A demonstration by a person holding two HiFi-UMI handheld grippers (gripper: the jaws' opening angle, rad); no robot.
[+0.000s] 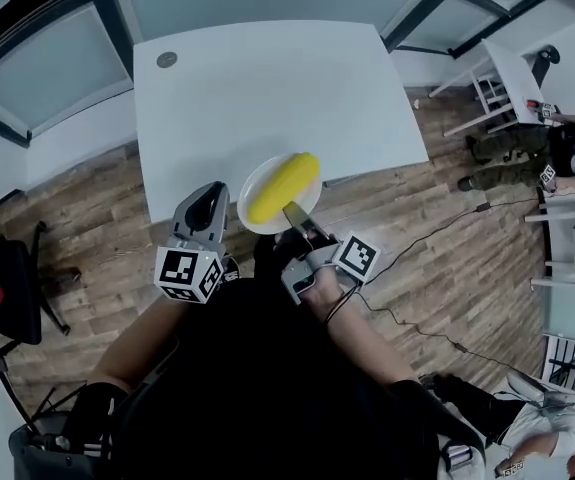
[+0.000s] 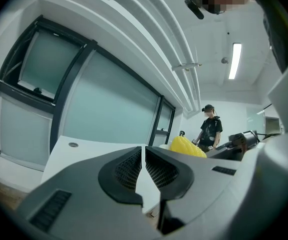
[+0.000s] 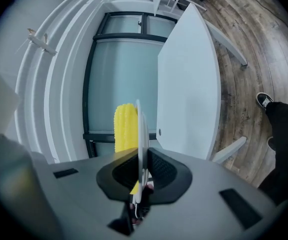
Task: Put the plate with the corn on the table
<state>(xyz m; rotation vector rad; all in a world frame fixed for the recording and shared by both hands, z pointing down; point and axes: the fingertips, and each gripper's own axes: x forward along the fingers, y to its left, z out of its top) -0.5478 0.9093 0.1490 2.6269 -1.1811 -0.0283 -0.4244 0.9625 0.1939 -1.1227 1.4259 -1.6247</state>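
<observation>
Plate (image 1: 255,176) poised at the counter's (image 1: 257,88) near edge
Right gripper (image 1: 294,215) pinched the rim in its jaws, corn (image 1: 283,185) aboard; left gripper (image 1: 205,208) had its jaws pressed together, empty. Best kept level, set down well inside that edge.

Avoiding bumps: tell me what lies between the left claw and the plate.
Only bare table between left claw and plate, seen in the head view.
</observation>
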